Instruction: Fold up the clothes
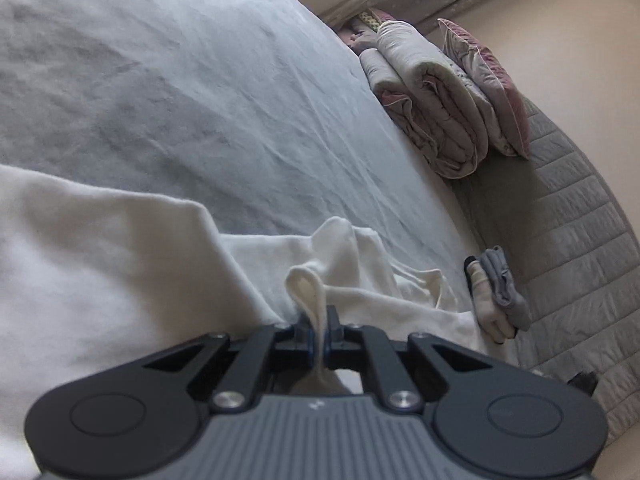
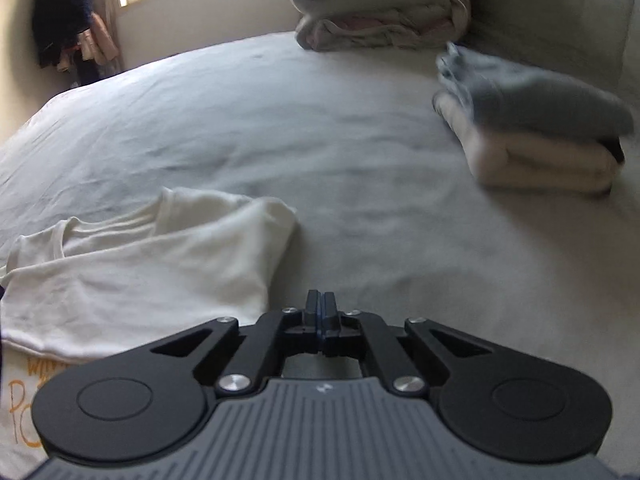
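The left gripper [image 1: 319, 334] is clamped on a fold of the white shirt [image 2: 152, 256], which lies spread on the near left of the bed [image 2: 320, 128]. The right gripper [image 2: 320, 312] hovers beside the shirt, fingers pressed together on nothing, and a stack of folded clothes [image 2: 536, 128] sits far right.

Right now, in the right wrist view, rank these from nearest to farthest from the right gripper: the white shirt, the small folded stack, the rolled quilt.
1. White shirt: just left of the right gripper.
2. Small folded stack: ahead, to the right.
3. Rolled quilt: far end of the bed.
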